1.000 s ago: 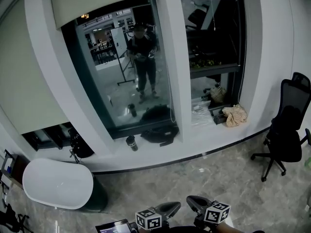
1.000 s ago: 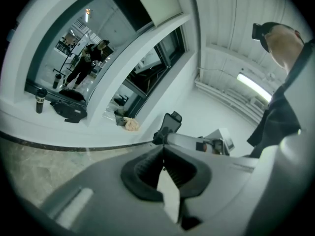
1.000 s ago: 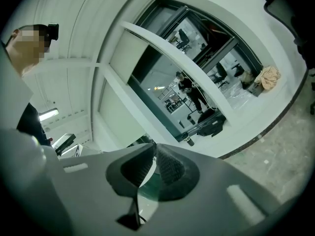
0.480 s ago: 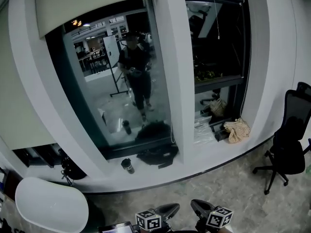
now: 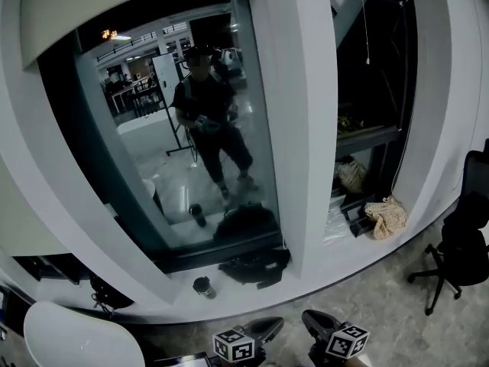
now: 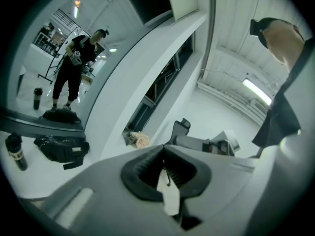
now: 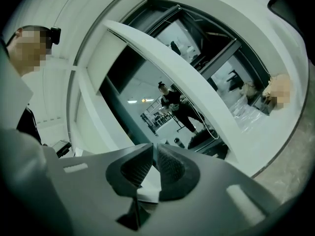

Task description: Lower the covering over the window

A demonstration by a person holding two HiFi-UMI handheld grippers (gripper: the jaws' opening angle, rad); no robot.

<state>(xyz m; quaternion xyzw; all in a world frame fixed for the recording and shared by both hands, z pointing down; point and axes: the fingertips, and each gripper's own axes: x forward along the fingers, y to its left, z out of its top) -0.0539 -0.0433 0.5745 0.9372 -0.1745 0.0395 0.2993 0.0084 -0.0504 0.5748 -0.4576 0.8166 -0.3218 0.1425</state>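
- The left gripper [image 6: 164, 146] has its fingers pressed together at the tips, with nothing between them.
- The right gripper [image 7: 154, 149] has its fingers a narrow slit apart – they hold nothing, and only the window scene shows through the gap.
- The covering [image 5: 99, 10], a pale blind, sits drawn up at the top of the window [image 5: 176, 151], well above and ahead of both sets of fingertips and touching neither.
- The dark glass reflects the person standing with both grippers held in front of the body.
- On the sill [image 5: 313, 270] ahead of the fingertips lie a black bag [image 5: 256, 266] and a dark cup [image 5: 202, 287], the cup to the left of the bag.
- A white pillar [image 5: 294, 113] rises ahead of the right fingers – beyond it, further right, lies a beige bundle [image 5: 387, 216], and a black office chair [image 5: 462, 243] stands on the floor.
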